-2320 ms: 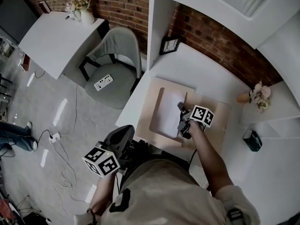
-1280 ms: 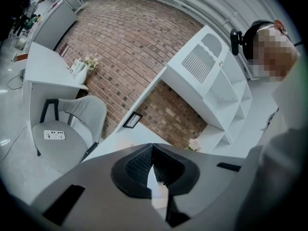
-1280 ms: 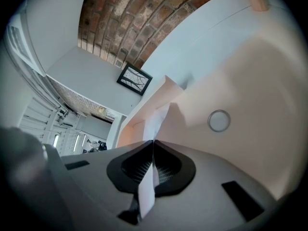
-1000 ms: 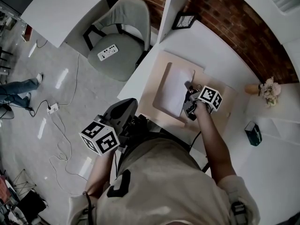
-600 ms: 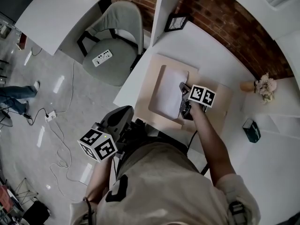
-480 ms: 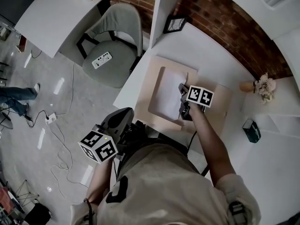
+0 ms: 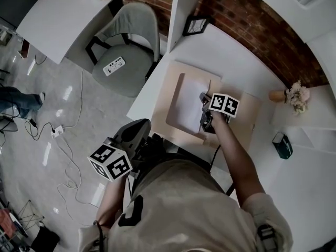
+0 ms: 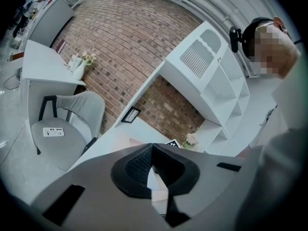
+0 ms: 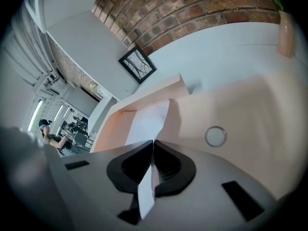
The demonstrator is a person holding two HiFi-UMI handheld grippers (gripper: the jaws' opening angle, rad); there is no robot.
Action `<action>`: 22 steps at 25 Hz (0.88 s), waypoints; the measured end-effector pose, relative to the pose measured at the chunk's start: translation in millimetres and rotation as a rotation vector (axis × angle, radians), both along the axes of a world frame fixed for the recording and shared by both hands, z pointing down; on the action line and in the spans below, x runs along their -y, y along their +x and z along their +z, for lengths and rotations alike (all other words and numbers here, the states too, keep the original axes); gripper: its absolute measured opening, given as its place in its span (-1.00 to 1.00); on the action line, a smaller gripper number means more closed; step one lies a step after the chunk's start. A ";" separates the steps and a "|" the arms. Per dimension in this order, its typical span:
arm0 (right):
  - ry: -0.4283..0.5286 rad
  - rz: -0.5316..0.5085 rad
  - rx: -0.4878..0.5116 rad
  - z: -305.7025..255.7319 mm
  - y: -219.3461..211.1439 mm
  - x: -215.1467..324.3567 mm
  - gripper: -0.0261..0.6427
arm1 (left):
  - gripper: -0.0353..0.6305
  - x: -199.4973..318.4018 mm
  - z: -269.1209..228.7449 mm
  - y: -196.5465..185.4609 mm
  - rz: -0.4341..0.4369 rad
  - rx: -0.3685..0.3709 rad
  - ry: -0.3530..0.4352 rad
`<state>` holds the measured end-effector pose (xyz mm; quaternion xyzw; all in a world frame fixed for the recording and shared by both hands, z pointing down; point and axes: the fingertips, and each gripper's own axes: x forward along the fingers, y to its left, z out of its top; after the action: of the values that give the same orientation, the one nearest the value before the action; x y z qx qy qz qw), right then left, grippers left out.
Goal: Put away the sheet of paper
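Note:
A white sheet of paper point(image 7: 188, 104) lies over a pink open folder point(image 7: 176, 94) on the white desk. My right gripper point(image 7: 203, 112) is shut on the sheet's right edge. In the right gripper view the sheet of paper point(image 9: 148, 121) runs from the pink folder point(image 9: 231, 114) back between the closed jaws of my right gripper point(image 9: 153, 153), its near edge sticking out behind them. My left gripper point(image 7: 134, 135) hangs low by the person's side, off the desk. In the left gripper view my left gripper point(image 8: 153, 154) has its jaws together with nothing held.
A framed picture point(image 7: 192, 25) leans at the desk's back. A small vase of flowers point(image 7: 292, 95) and a dark box point(image 7: 282, 145) sit to the right. A grey chair point(image 7: 127, 49) with a remote stands left of the desk. A metal ring point(image 9: 215, 135) sits on the folder.
The right gripper, still holding the sheet's edge, has shifted slightly across the folder. The left gripper has stayed low by the person's side. The head camera swayed.

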<state>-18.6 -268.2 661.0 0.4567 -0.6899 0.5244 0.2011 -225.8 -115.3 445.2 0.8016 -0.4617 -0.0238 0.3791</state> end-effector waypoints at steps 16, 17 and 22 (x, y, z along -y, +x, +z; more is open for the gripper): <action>-0.050 0.026 -0.043 14.5 -2.6 -4.7 -0.84 | -0.84 -1.8 2.8 -3.6 0.000 0.003 -0.009; -0.051 0.033 -0.037 15.0 -2.3 -4.3 -0.84 | -0.84 -1.8 3.0 -2.9 0.001 0.001 -0.007; -0.057 0.049 -0.016 15.7 -0.5 -4.4 -0.84 | -0.84 -2.5 3.6 0.0 0.003 0.000 -0.014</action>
<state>-19.1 -263.8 676.8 0.4719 -0.6616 0.5449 0.2066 -225.8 -112.8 448.8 0.7995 -0.4608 -0.0198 0.3847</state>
